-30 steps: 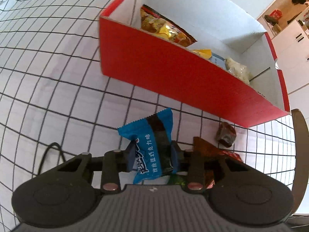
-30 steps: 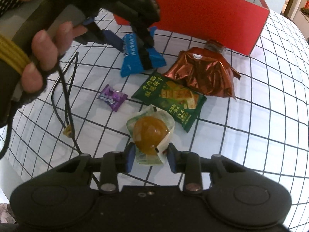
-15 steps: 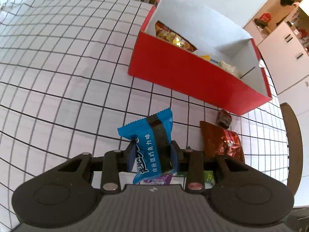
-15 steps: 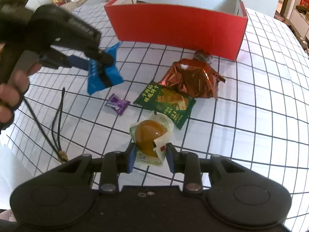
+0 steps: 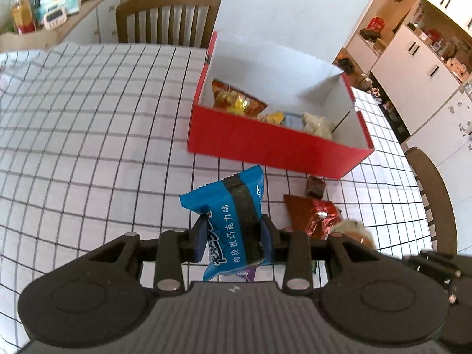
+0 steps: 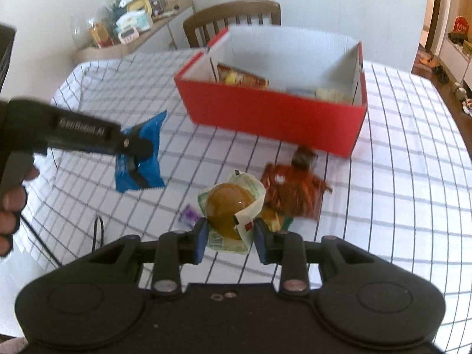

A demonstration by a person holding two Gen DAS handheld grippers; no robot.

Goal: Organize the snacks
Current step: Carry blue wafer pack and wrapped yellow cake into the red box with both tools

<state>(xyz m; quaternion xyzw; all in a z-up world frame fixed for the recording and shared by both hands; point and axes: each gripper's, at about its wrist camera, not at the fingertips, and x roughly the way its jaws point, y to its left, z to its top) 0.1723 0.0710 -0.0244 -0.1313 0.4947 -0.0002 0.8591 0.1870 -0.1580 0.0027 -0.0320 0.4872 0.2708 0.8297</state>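
Note:
My left gripper is shut on a blue snack packet and holds it in the air above the checked tablecloth, short of the red box. The packet also shows in the right wrist view. My right gripper is shut on a green-wrapped jelly cup with an amber dome, lifted off the table. The red box is open at the top and holds several snacks.
On the cloth in front of the box lie a shiny red-brown packet, a small dark brown sweet, a purple sweet and a green packet. Wooden chairs stand behind the table and at its right.
Both grippers have risen and pulled back from the table with their snacks. The box has dropped lower in view and its inside now shows in both views.

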